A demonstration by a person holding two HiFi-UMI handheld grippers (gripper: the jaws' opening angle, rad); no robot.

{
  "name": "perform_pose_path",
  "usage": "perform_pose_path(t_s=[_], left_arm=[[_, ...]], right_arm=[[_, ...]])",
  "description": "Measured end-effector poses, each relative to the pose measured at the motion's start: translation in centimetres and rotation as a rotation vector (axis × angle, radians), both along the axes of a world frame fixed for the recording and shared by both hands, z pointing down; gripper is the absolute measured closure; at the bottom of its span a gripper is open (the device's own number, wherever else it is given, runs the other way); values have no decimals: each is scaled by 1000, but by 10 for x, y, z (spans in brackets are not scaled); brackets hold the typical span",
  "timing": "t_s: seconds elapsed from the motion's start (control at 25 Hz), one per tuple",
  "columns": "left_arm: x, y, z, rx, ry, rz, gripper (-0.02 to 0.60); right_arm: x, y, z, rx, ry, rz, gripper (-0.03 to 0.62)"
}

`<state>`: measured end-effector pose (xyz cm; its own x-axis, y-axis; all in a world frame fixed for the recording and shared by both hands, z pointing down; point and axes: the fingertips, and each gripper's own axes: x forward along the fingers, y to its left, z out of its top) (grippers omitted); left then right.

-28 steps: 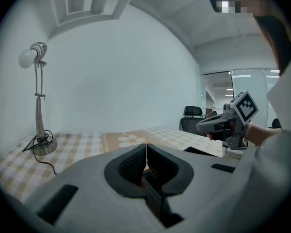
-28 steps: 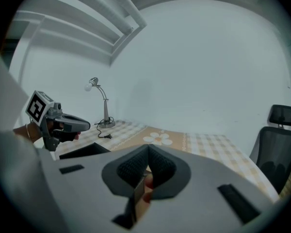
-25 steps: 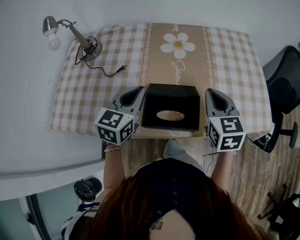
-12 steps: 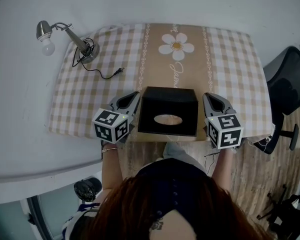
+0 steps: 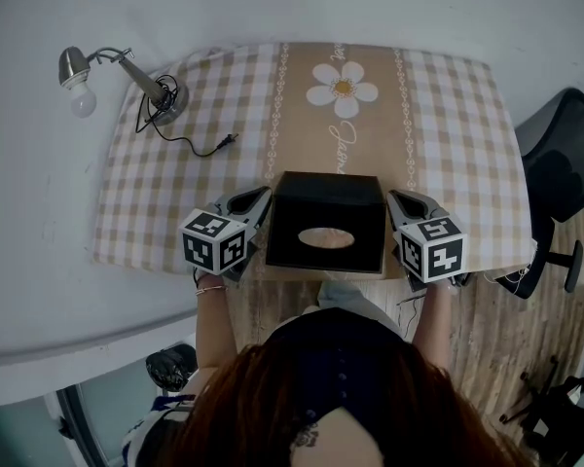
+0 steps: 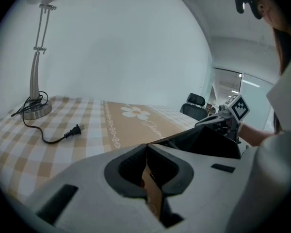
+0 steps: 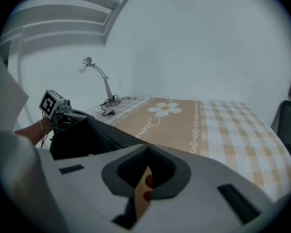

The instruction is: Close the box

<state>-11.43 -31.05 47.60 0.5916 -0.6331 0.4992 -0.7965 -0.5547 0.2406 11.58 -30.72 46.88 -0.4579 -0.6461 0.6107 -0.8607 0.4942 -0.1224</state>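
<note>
Box (image 5: 326, 202) black — tablecloth (image 5: 448, 134) beige-white check, tan centre band, white daisy (image 5: 343, 88); lamp (image 5: 134, 69) silver, cord (image 5: 224, 142) black.

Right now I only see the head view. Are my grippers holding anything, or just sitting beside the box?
Observer: Holding. In the left gripper view, the left gripper is shut on a thin brown flap.
Operator: And my other one?
Observer: The same. In the right gripper view, the right gripper is shut on a flap too, and that one has red dots on it.
</note>
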Motion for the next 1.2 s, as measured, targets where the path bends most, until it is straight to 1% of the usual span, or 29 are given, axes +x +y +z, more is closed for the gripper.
perform_pose_path(t_s=[0.08, 0.2, 0.32, 0.48, 0.92, 1.2], left_arm=[[0, 0, 5, -30, 7, 13, 554], [3, 12, 16, -44, 5, 48, 554], [6, 7, 20, -60, 0, 65, 554], [7, 8, 31, -63, -12, 87, 554], [7, -4, 37, -96, -15, 94, 554], [9, -12, 36, -93, -7, 95, 554]], right_arm=[[-2, 0, 5, -33, -19, -4, 577], [-3, 17, 20, -49, -58, 12, 577], [-4, 14, 25, -68, -55, 3, 577], [-8, 17, 40, -74, -63, -2, 577], [-12, 8, 48, -102, -72, -15, 577], [-13, 0, 46, -93, -74, -20, 577]])
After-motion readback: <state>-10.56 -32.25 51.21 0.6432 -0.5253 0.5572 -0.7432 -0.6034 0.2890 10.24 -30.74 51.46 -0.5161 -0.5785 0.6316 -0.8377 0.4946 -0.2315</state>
